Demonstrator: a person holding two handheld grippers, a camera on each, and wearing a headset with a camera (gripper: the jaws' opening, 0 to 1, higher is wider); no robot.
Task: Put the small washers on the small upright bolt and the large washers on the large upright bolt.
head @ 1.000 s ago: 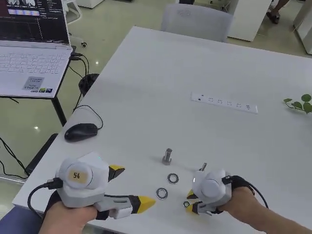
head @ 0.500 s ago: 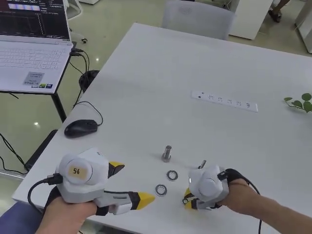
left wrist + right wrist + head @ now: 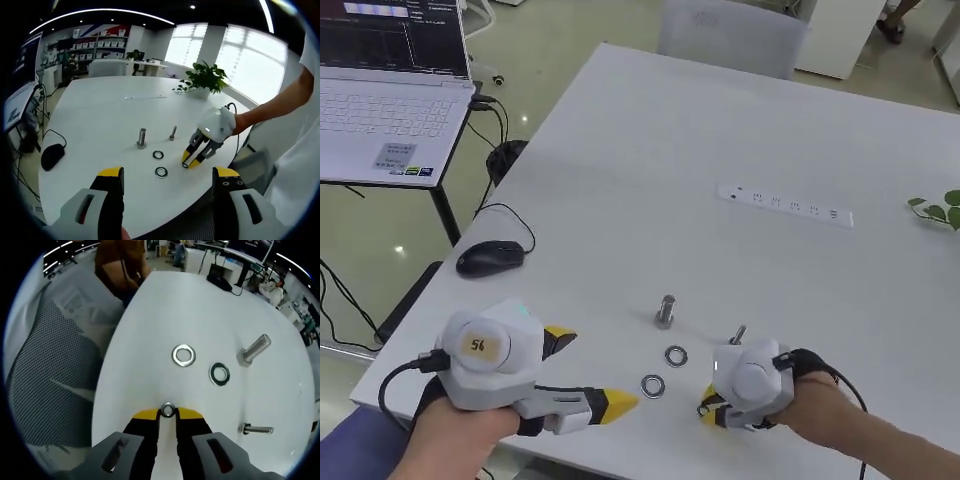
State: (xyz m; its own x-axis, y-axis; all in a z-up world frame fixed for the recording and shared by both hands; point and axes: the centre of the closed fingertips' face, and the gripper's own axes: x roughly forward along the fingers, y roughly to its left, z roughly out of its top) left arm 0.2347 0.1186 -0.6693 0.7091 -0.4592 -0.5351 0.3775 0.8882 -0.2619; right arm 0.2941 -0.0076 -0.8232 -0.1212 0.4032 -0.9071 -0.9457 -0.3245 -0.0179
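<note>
The large upright bolt [image 3: 666,311] and the small upright bolt [image 3: 738,334] stand near the white table's front edge. Two large washers [image 3: 675,355] [image 3: 653,385] lie flat in front of the large bolt. My right gripper [image 3: 708,411] hovers low, right of the nearer washer, shut on a small washer [image 3: 168,410] pinched between its yellow tips. In the right gripper view the large washers [image 3: 183,355] [image 3: 219,374] lie ahead, with the large bolt [image 3: 254,350] and small bolt [image 3: 257,429] to the right. My left gripper [image 3: 590,370] stays open at the left, nothing between its fingers [image 3: 111,173].
A black mouse [image 3: 490,258] with its cable lies at the table's left edge. A white power strip [image 3: 785,205] sits mid-table, plant leaves [image 3: 940,210] at the far right. A laptop [image 3: 390,100] rests on a side desk at left, and a grey chair [image 3: 730,35] stands beyond the table.
The head view has shifted slightly. Both grippers stay about where they were relative to the bolts, and the right one still grips the small washer.
</note>
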